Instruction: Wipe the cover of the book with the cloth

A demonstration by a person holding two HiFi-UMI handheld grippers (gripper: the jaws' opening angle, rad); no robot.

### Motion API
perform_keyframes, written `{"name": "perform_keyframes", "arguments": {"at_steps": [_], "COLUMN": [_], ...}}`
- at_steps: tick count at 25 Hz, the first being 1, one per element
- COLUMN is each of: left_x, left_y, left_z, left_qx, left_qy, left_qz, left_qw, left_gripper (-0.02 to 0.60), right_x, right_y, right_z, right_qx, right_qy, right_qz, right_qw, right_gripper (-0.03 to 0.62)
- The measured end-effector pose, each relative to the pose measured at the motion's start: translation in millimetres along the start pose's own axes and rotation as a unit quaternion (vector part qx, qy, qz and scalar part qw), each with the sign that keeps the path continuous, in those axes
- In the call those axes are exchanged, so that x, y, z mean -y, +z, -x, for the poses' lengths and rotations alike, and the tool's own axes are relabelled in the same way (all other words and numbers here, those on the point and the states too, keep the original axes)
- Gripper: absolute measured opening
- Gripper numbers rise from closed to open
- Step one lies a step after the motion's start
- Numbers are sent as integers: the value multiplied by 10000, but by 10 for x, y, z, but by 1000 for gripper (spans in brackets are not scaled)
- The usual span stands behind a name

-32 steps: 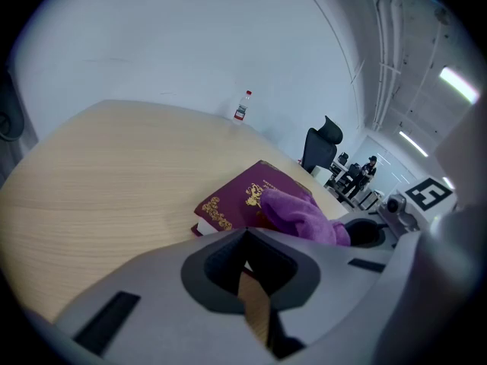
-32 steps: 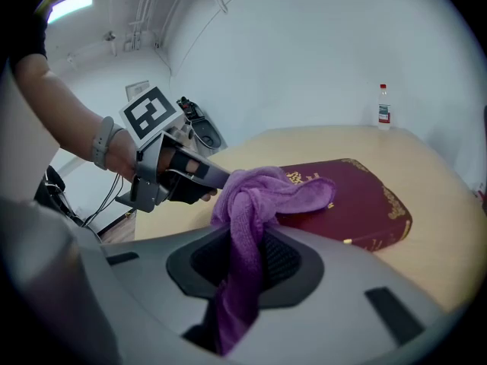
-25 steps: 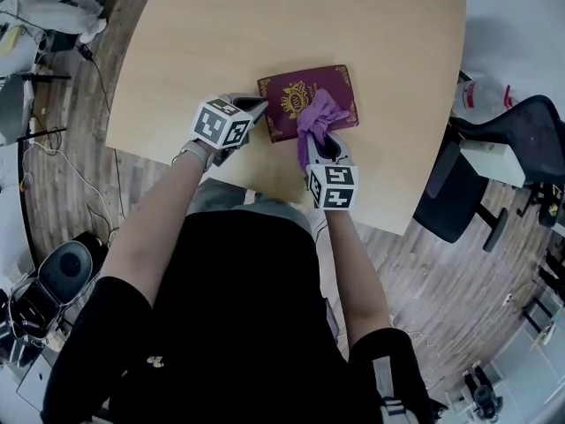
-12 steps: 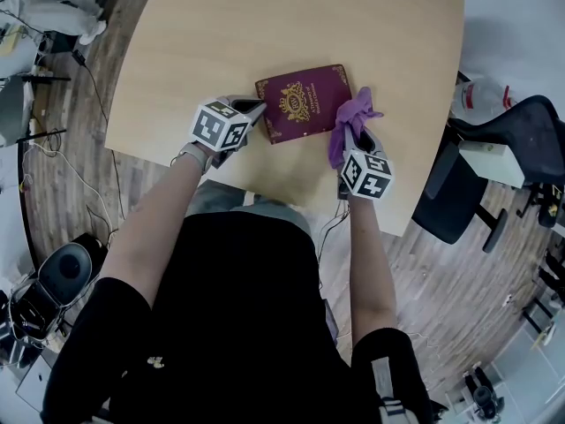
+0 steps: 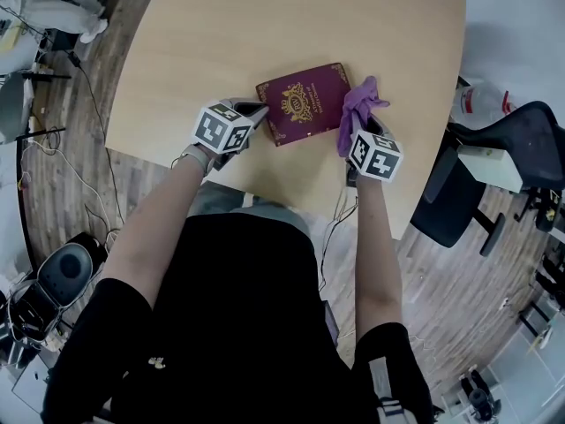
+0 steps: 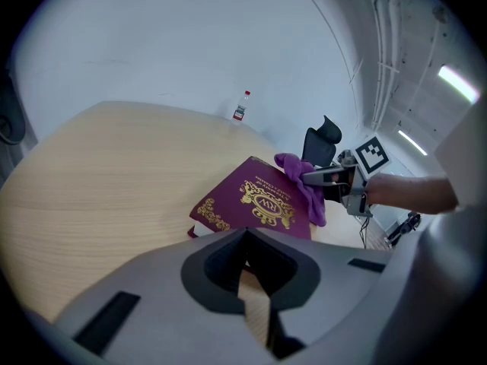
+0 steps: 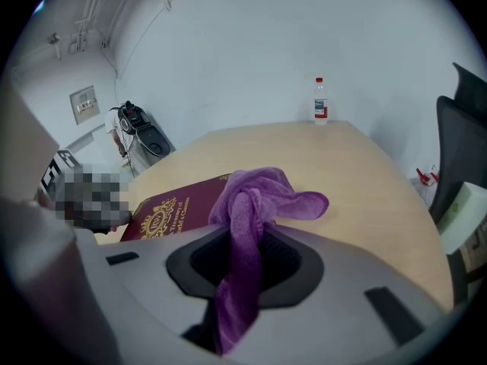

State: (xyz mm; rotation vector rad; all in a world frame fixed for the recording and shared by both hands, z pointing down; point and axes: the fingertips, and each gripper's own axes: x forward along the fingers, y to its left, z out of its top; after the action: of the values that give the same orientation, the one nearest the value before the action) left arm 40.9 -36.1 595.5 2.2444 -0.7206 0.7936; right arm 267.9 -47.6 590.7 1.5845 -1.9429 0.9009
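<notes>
1. Book (image 5: 305, 102): maroon cover with gold print, closed and flat on the table (image 5: 221, 34), towards the person's side.
2. Cloth (image 5: 357, 107): purple and bunched, lying against the book's right edge and overlapping its far right corner.
3. Right gripper (image 5: 357, 135): jaws clenched on the cloth, which trails down between them.
4. Left gripper (image 5: 254, 111): jaws drawn together with nothing between them, tips at the book's left edge.
5. Surroundings: pale wood table, plank floor (image 5: 62, 175), black chair (image 5: 521, 140) to the right.
6. Both gripper views show a bottle (image 7: 320, 99) upright at the table's far edge, before a white wall. The head view cuts it off at the frame top.
</notes>
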Motion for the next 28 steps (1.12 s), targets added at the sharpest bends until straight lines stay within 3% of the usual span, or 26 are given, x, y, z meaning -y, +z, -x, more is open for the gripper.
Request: {"name": "perform_keyframes", "arguments": {"at_steps": [11, 19, 28], "left_x": [5, 10, 24], "left_y": [7, -4, -2], "left_z": [0, -15, -26], "left_qx": [37, 51, 43], "left_qy": [-65, -188, -502], "left_qz": [34, 36, 15], "left_qw": [10000, 9998, 9987], "left_gripper": [20, 20, 20], "right_x": [-103, -169, -279], "right_y": [227, 272, 287], "right_z": [-261, -337, -382], "right_qx": [-333, -422, -404], "right_qy": [-2, -259, -378], "right_qz": [144, 326, 367], "right_qw": [9993, 9982, 9978], "right_gripper": [97, 97, 95]}}
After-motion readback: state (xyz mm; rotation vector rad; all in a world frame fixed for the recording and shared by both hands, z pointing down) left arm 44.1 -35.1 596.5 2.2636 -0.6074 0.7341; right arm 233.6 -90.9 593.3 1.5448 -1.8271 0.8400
